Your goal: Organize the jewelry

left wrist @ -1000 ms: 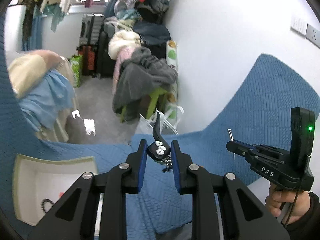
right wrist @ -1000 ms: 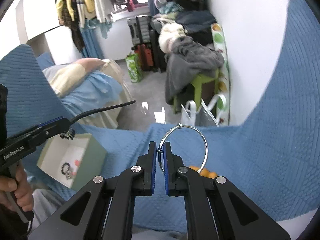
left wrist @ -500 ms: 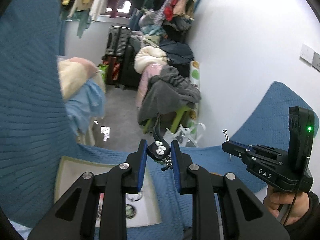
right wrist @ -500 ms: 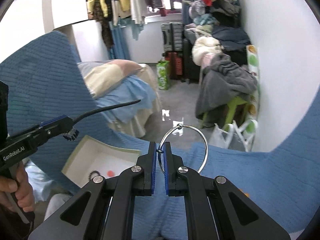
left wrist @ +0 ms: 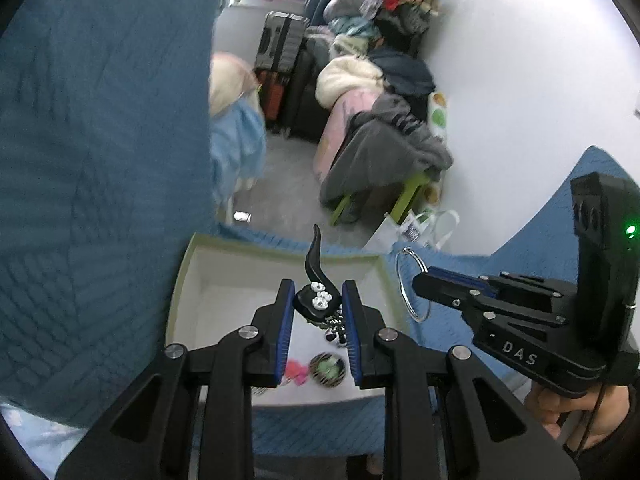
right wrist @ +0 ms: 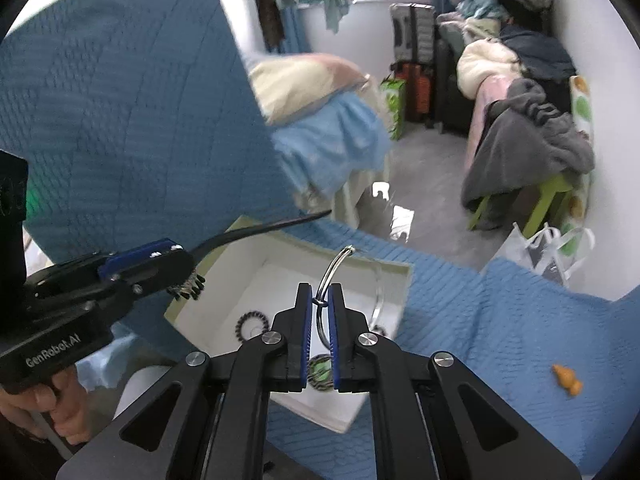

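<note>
The left gripper [left wrist: 316, 312] stands narrow, its pads clamped on a black hair clip [left wrist: 316, 296] with white flowers at lower centre of the left view; the clip's curved tail rises clear above the jaws and its teeth hang below. The right gripper [right wrist: 320, 312] is closed tight on a thin silver ring [right wrist: 340, 276], which it pinches at one small point on the rim, lower centre of the right view. Both items hang over the white box [left wrist: 188, 280] on the blue cover [right wrist: 500, 320]; in the box lie a dark bead bracelet [right wrist: 250, 322], a round green piece [left wrist: 328, 368] and a small pink item [left wrist: 296, 370]. Risks, as judged: the ring is held by an edge only, so it may pivot or slip out and roll off the cover. The two grippers sit close together above one box, so a sideways drift may knock the ring against the left fingers. The clip's teeth may snag the bracelet on release. An orange object [right wrist: 566, 378] lies apart on the cover at lower right, outside the box, and is easily missed.
</note>
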{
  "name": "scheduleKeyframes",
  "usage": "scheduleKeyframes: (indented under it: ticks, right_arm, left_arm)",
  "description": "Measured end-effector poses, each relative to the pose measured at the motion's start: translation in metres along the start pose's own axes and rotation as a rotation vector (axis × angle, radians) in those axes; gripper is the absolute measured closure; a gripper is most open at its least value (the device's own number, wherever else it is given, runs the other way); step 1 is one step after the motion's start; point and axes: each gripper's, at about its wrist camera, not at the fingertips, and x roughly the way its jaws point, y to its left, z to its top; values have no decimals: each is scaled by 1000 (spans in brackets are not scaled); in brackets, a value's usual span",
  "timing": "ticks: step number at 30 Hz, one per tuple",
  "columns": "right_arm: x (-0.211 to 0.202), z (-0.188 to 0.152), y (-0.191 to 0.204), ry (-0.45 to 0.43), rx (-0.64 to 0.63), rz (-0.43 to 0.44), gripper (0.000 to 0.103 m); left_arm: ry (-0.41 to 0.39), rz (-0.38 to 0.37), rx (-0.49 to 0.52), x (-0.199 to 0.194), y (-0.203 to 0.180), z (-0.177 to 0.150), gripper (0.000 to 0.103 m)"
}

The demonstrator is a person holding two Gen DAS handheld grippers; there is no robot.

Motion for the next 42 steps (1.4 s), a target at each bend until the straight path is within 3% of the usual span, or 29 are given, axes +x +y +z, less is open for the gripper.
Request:
scheduleKeyframes:
  ticks: [14,19,22,23,24,26,42]
  right_arm:
    - [78,-38,9,152,6,-5,97]
    - [80,-40,4,154,35,21,97]
    - [73,-36,3,143,43,25,93]
    - [68,-34,2,133,48,26,84]
    - [64,-31,1,121,51,26,82]
    - [49,-24,-3,91,58,20,81]
    - [-140,26,-4,-272,61,-47,74]
  left_arm:
    - [164,2,-54,49,35,-48,79]
    - [190,13,-60,49,39,-49,79]
    - [188,25,-72,44,38,-42,60]
    - [175,25,-67,40,37,-39,53]
    - [159,28,-62,35,35,-37,44]
    - [138,38,-61,26,31,-30,36]
    - [-110,52,76,-99,-33,34,36]
